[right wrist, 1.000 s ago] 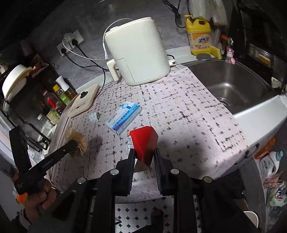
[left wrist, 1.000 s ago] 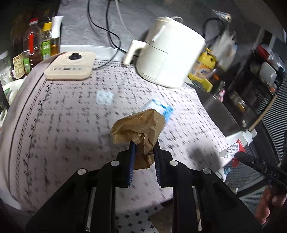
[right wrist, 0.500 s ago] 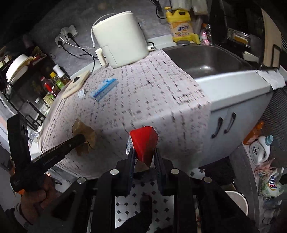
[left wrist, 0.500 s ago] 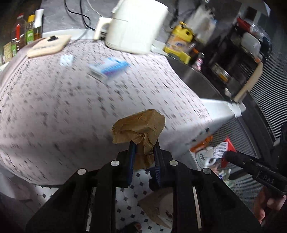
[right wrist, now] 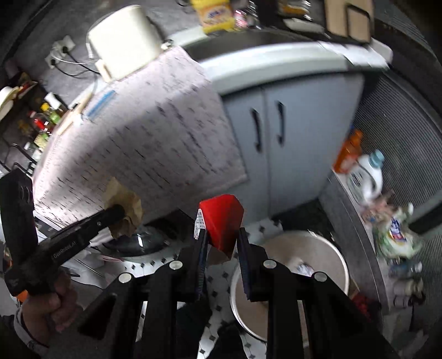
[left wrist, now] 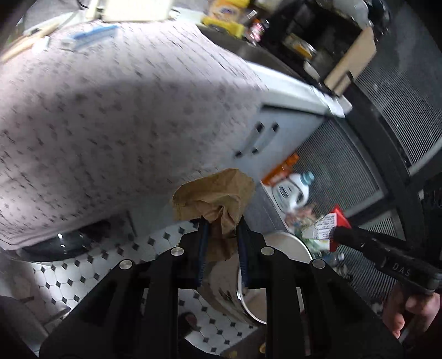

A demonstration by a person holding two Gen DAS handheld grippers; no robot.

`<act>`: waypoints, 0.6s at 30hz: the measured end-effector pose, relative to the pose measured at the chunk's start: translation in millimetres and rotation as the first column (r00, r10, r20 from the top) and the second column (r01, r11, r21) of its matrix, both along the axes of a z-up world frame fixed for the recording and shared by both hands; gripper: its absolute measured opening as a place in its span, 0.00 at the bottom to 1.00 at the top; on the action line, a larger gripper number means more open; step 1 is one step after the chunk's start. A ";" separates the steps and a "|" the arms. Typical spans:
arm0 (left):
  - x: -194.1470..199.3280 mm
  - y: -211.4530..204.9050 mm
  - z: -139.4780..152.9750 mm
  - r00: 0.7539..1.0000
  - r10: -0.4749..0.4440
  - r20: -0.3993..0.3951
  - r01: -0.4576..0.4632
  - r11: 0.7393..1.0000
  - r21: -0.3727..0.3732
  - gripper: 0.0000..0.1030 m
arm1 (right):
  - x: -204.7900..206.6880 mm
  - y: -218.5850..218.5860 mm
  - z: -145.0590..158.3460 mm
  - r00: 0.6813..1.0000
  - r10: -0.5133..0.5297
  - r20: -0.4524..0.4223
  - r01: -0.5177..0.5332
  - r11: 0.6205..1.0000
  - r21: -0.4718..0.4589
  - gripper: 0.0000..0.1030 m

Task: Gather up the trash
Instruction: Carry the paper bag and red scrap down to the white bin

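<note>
My left gripper (left wrist: 221,223) is shut on a crumpled brown paper bag (left wrist: 215,193), held in the air past the counter's front edge. My right gripper (right wrist: 221,234) is shut on a red carton (right wrist: 222,218) with a white label. Below both stands a white round bin (right wrist: 326,248), seen in the left wrist view as the bin (left wrist: 287,243) behind the fingers. In the right wrist view the brown bag (right wrist: 124,201) and the left gripper show at the left. The red carton (left wrist: 331,221) shows at the right of the left wrist view. A blue-and-white packet (right wrist: 100,102) lies on the counter.
The counter carries a patterned cloth (right wrist: 154,132), a white air fryer (right wrist: 124,38) and a yellow detergent jug (right wrist: 215,13). Grey cabinet doors (right wrist: 290,132) stand under the sink. Bottles and bags (right wrist: 370,176) crowd the floor at the right. The floor (left wrist: 69,276) is tiled.
Both grippers have swung off the counter, down and to the right, carrying the brown bag and the red carton. The bin and floor have come into view.
</note>
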State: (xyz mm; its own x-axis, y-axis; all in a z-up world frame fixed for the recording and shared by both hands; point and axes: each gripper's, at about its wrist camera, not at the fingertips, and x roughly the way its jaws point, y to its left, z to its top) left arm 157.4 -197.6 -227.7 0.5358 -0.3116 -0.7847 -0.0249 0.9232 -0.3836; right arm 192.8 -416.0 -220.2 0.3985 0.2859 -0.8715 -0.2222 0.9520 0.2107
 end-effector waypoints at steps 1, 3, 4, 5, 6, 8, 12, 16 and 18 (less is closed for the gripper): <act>-0.6 -7.3 -3.9 1.000 0.008 0.001 -0.008 1.000 -0.012 0.20 | -3.6 -8.1 -5.3 1.000 -0.013 -0.014 0.013 1.000 -0.008 0.22; -0.9 -22.9 -11.7 1.000 -0.020 -0.016 0.020 1.000 -0.018 0.20 | -10.1 -21.8 -15.2 0.998 -0.039 -0.039 0.038 0.999 -0.024 0.24; -1.0 -27.1 -14.4 0.999 -0.027 -0.022 0.026 0.999 -0.023 0.20 | -13.4 -28.0 -19.9 0.997 -0.051 -0.052 0.050 0.998 -0.032 0.25; -0.6 -32.6 -17.2 0.999 -0.037 -0.030 0.036 0.999 -0.027 0.20 | -16.7 -34.0 -24.8 0.996 -0.062 -0.066 0.059 0.997 -0.045 0.26; -0.6 -39.5 -20.9 0.998 -0.052 -0.038 0.050 0.998 -0.030 0.20 | -20.4 -39.8 -28.8 0.995 -0.071 -0.076 0.067 0.996 -0.055 0.28; 0.2 -53.3 -27.5 0.995 -0.081 -0.054 0.079 0.996 -0.036 0.20 | -28.0 -53.5 -37.1 0.991 -0.100 -0.093 0.093 0.992 -0.081 0.29; 1.4 -77.7 -40.4 0.987 -0.142 -0.078 0.138 0.989 -0.049 0.20 | -37.6 -74.6 -39.5 0.981 -0.169 -0.100 0.159 0.983 -0.096 0.58; 6.1 -103.7 -53.0 0.976 -0.192 -0.104 0.185 0.980 -0.073 0.20 | -44.6 -89.9 -33.2 0.977 -0.196 -0.081 0.186 0.976 -0.110 0.60; 6.9 -117.7 -58.3 0.968 -0.224 -0.112 0.216 0.973 -0.087 0.20 | -47.6 -98.5 -28.7 0.974 -0.216 -0.072 0.207 0.972 -0.114 0.60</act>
